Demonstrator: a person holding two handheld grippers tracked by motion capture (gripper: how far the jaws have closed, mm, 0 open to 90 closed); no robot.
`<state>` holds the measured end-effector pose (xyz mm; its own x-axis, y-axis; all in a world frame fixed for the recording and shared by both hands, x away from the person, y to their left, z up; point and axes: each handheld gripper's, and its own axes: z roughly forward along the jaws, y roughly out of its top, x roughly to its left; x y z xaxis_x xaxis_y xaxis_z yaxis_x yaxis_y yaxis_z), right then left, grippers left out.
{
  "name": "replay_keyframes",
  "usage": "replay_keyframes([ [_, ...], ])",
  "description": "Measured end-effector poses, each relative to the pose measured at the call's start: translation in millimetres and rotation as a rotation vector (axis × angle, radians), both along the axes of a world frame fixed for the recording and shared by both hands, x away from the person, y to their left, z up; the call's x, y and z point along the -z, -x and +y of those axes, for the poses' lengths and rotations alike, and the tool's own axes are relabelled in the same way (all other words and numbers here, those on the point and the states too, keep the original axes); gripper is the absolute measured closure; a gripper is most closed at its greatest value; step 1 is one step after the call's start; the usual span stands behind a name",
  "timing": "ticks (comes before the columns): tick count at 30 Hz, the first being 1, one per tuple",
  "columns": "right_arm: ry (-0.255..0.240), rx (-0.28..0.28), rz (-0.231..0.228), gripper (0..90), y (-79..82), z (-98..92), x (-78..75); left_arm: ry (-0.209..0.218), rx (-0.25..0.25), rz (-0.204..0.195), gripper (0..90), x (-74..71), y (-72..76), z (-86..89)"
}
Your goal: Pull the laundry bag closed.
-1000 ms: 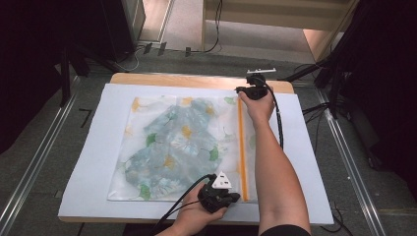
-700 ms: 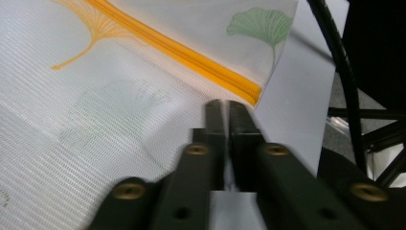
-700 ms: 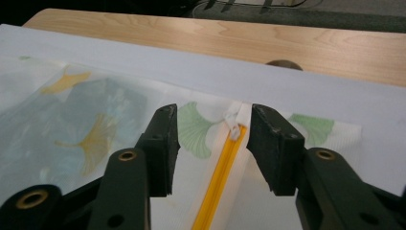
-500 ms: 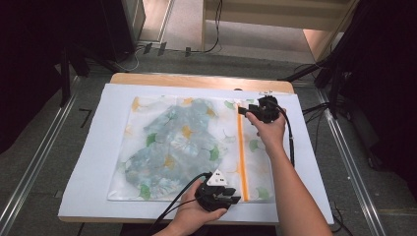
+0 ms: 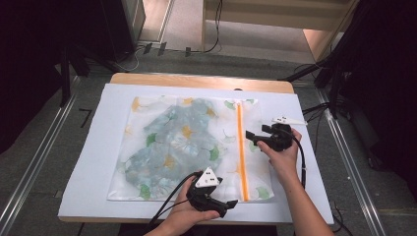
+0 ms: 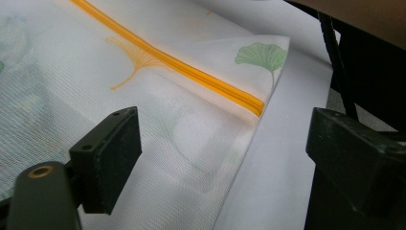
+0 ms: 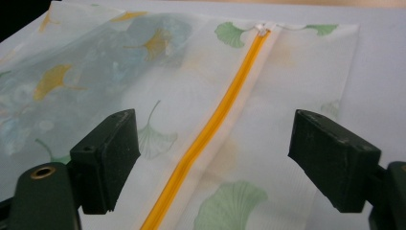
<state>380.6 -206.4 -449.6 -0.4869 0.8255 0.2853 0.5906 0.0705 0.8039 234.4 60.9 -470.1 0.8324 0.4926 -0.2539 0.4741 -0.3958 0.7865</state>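
Here a mesh laundry bag printed with ginkgo leaves is seen lying flat on the white sheet that covers the bench, nearer its far edge than its near one, with the orange zipper running from far to near along the bag's right side. A bluish garment is visible through the mesh. The left gripper is held at the bag's near right corner, and its jaws have just been opening; they now stand wide, with the corner of the fabric below them and nothing pinched. The right gripper is held beside the zipper toward the bench's right edge; its jaws have likewise just been opening and stand wide over the zipper, gripping nothing. The bag is judged to be light, soft and limp, so it would likely sag and fold when lifted. The mesh may slip between hard pads, so a hold is best taken on the stiffer zipper seam or on a hemmed corner, with both layers pinched together.
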Motion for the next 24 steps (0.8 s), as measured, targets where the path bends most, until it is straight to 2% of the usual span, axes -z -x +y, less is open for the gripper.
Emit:
replay_keyframes([
  [1, 0.004, -0.009, -0.004, 14.0, 4.9, -2.0, 2.7, -0.007, -0.002, -0.016, 9.7, -1.0, 0.8, 2.3],
  [4, 0.036, -0.001, -0.001, 11.7, 19.9, -6.1, 10.2, -0.002, -0.018, -0.03, 9.1, -2.2, -0.7, 12.0],
  [7, 0.078, 0.002, -0.013, 8.4, 32.7, -9.3, 15.1, 0.036, -0.036, -0.025, 8.7, -3.3, -5.3, 24.6],
  [9, 0.058, 0.001, -0.018, 7.5, 39.8, -12.9, 16.1, 0.031, -0.054, -0.022, 8.8, -4.0, -9.0, 31.0],
  [11, 0.033, -0.012, -0.003, 5.3, 46.8, -15.5, 17.3, 0.012, -0.066, -0.047, 8.9, -5.5, -11.6, 37.7],
  [16, 0.043, -0.045, -0.016, 4.3, 66.2, -19.5, 18.4, 0.011, -0.127, -0.068, 9.1, -10.3, -20.2, 63.0],
  [19, -0.003, -0.06, 0.003, 4.4, 72.8, -24.3, 18.6, 0.006, -0.162, -0.081, 9.2, -14.1, -26.1, 81.6],
  [24, 0.043, -0.019, -0.011, 6.2, 83.7, -30.6, 20.6, 0.005, -0.232, -0.106, 9.3, -20.6, -33.2, 115.3],
])
